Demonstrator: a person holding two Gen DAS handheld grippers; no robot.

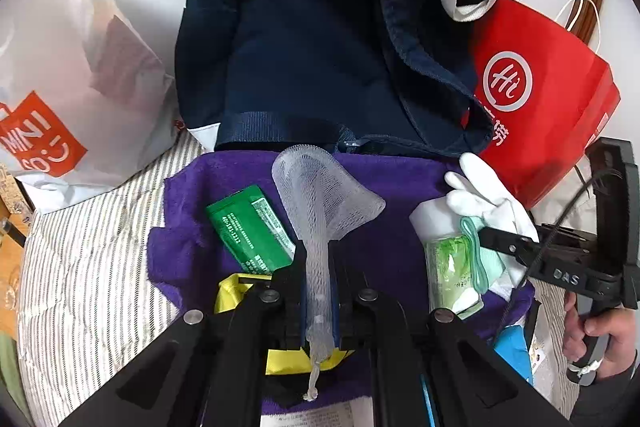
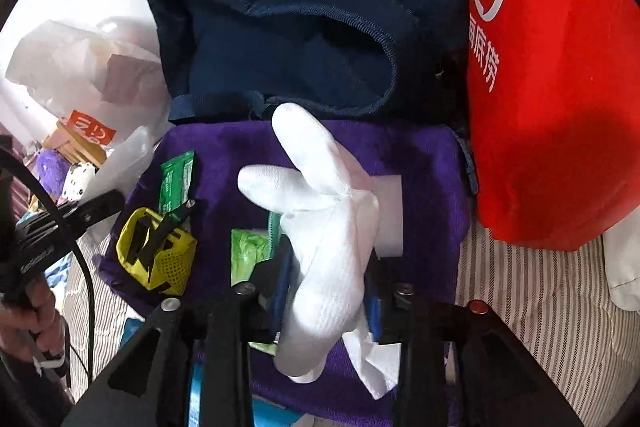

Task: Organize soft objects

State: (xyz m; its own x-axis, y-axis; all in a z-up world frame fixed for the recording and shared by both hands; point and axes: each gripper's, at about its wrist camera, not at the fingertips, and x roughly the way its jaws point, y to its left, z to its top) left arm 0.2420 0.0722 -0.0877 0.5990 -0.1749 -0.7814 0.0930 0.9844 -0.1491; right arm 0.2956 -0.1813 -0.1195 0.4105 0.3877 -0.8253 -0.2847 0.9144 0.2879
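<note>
My left gripper is shut on a white mesh foam net sleeve and holds it over a purple towel. My right gripper is shut on a white knit glove, also above the towel; the glove also shows in the left wrist view. An open navy blue bag stands just behind the towel; the right wrist view shows its mouth. On the towel lie a green packet, a yellow mesh item and a light green wrapped packet.
A red "Hi" bag stands at the right, close to the navy bag. A white Miniso plastic bag lies at the left. Everything rests on a striped bedsheet. A white folded item lies on the towel.
</note>
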